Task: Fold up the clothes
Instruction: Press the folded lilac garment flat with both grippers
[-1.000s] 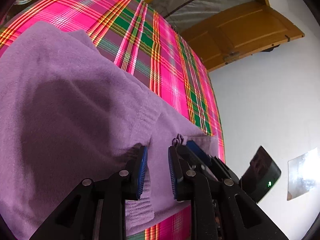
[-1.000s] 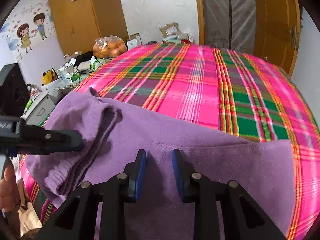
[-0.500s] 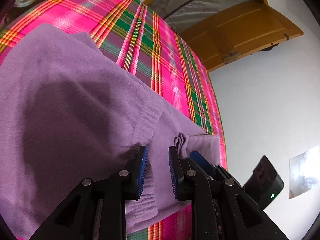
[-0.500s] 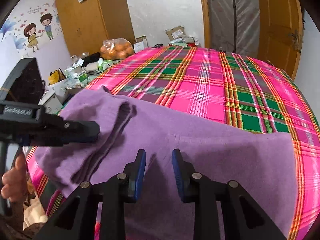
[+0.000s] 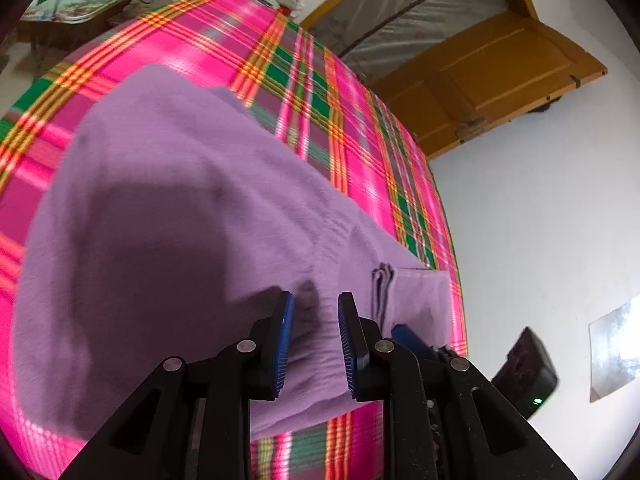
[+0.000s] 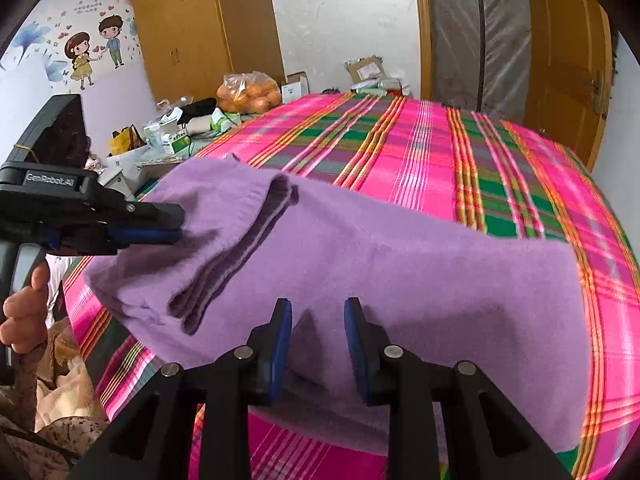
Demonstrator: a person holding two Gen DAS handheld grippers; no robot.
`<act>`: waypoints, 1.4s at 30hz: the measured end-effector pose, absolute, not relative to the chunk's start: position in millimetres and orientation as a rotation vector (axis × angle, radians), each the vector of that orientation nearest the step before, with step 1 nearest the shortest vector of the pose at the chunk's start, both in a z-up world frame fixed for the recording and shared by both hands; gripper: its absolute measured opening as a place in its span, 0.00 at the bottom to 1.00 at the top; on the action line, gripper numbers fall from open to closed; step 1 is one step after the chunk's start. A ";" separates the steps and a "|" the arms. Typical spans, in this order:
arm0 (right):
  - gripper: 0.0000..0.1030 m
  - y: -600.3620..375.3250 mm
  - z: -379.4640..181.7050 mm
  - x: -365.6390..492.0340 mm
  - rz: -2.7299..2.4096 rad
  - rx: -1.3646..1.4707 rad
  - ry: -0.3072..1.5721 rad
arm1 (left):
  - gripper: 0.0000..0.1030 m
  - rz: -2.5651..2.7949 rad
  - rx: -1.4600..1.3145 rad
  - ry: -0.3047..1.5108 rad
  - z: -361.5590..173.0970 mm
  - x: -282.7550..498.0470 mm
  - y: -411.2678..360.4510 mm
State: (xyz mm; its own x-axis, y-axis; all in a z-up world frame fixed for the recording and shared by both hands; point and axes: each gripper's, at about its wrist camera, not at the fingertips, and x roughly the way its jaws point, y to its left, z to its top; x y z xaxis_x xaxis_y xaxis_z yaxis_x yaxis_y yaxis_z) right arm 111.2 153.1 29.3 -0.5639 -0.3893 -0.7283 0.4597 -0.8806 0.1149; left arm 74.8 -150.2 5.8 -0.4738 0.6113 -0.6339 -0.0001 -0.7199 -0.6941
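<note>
Left wrist view, garment: a purple knit sweater (image 5: 168, 208) lies spread on a bed covered by a pink, green and orange plaid blanket (image 5: 360, 152).
Left wrist view, left tool (image 5: 314, 334): its blue pads stand apart over the sweater's near edge, with cloth showing in the gap between them. Released, not pinching.
Left wrist view, right tool (image 5: 408, 338): only a blue tip shows just behind the left one, beside a small stack of folded layers (image 5: 382, 280). Its state cannot be read here.
Right wrist view, garment: the sweater (image 6: 400, 260) is seen across its width, with a folded-over flap (image 6: 236, 240) of several ribbed layers on the left side.
Right wrist view, right tool (image 6: 318, 338): pads parted over the near hem, nothing held.
Right wrist view, left tool (image 6: 148, 234): seen side-on at the left edge of the flap, held by a hand (image 6: 24, 316). From this angle the pads look close together, so this view alone does not settle its state.
Risk: with both tools loose, the layered flap could slide or spring open, since knit is soft and thick. A pinch that takes only the top layer would drag it and skew the fold.
Risk: the near hem lies close to the bed edge, so a pull toward the person could tip it off.
Only in left view: the open door (image 5: 492, 76).
Only in right view: the wardrobe (image 6: 192, 36), the bag of oranges (image 6: 248, 92) and the flap's full length.
</note>
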 end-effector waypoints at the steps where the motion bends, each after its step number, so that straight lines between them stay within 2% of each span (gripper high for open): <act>1: 0.28 152.1 25.8 111.7 -2.413 1.109 0.124 | 0.23 2.245 -1.335 -0.913 5.1 78.7 -156.0; 14: 0.28 93.0 58.9 125.9 -2.310 0.914 0.205 | 0.23 2.350 -1.350 -1.041 -3.0 122.3 -213.4; 24: 0.28 48.2 38.8 135.6 -2.202 0.950 0.354 | 0.23 2.334 -1.382 -1.149 -18.9 149.5 -241.5; 36: 0.28 11.0 44.5 143.9 -2.118 0.890 0.372 | 0.23 2.321 -1.387 -1.166 -22.2 165.8 -258.8; 42: 0.30 -21.8 39.4 159.3 -2.028 0.830 0.430 | 0.23 2.382 -1.304 -1.307 -17.6 178.3 -287.6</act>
